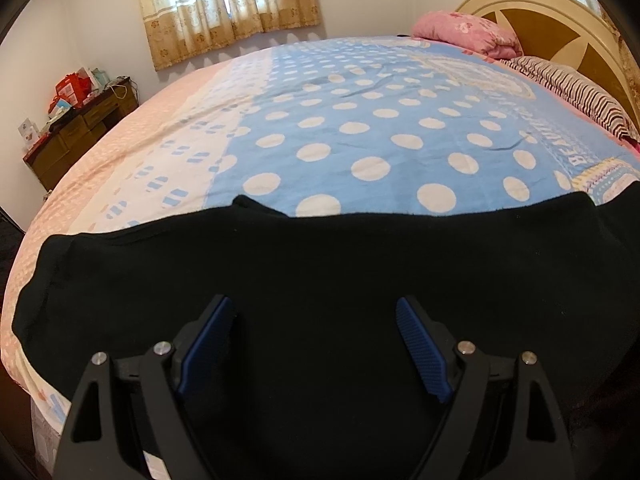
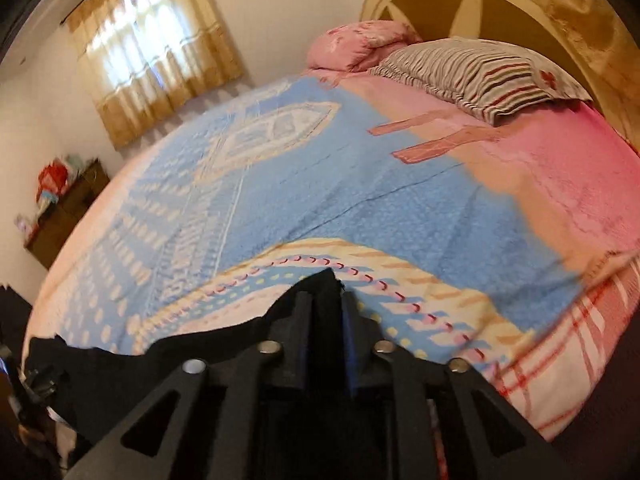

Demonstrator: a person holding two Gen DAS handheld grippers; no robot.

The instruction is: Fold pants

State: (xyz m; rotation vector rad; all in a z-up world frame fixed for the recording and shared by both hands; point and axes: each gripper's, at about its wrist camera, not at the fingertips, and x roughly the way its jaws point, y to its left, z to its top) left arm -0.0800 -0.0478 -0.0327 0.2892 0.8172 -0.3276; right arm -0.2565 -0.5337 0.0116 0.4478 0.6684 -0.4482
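One pair of black pants (image 1: 320,264) lies along the near edge of the bed (image 1: 360,120). The left tongs (image 1: 316,316) hang spread wide over them, holding nothing. The right tongs (image 2: 326,300) pinch a corner of the pants; two pillows (image 2: 472,72) sit by the headboard (image 2: 460,4).

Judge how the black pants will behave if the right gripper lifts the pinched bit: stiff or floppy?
Probably floppy: the black pants drape flat over the bed edge with soft, rumpled borders. The right gripper is shut on a peaked tuft, so the cloth likely bunches and trails. The fleecy-looking surface suggests grip rather than slip. The left gripper is open.
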